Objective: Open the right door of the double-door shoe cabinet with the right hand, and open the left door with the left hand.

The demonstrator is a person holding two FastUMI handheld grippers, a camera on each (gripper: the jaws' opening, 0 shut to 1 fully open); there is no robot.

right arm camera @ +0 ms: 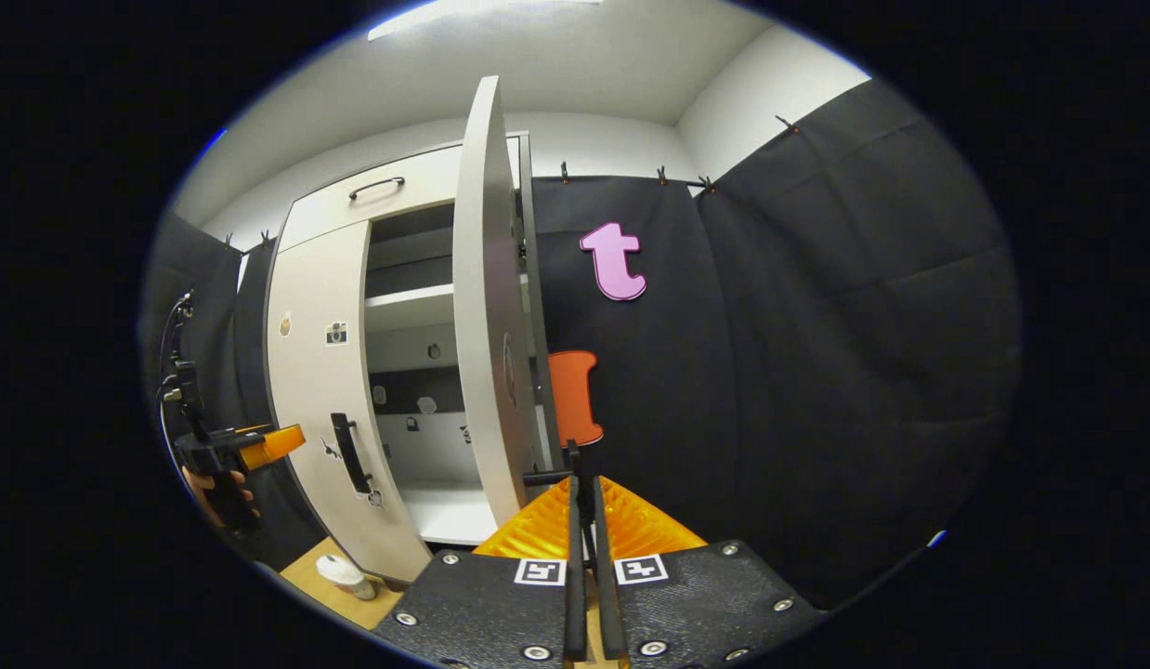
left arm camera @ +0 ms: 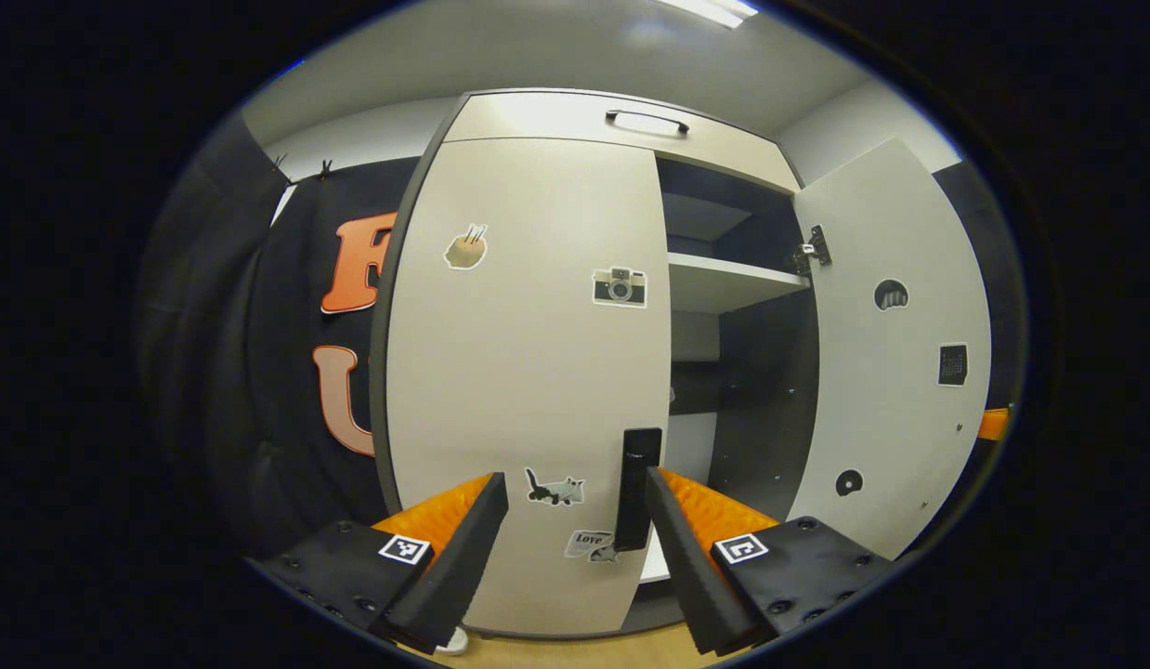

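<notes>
Ahead of both cameras I log the shoe cabinet [left arm camera: 556,121], upright, top drawer above. Right door [right arm camera: 482,307]: swung wide, edge-on in the right gripper view. Left door [left arm camera: 529,372]: closed, so I judge its opening is the step in hand. Left door's handle [left arm camera: 636,488]: a vertical bar near the door's inner edge. Left tool [left arm camera: 575,530]: fingers wide apart, handle just beside the right-hand finger; next I must close on it and pull. Right tool [right arm camera: 584,506]: fingers nearly together on the right door's handle [right arm camera: 547,478].
</notes>
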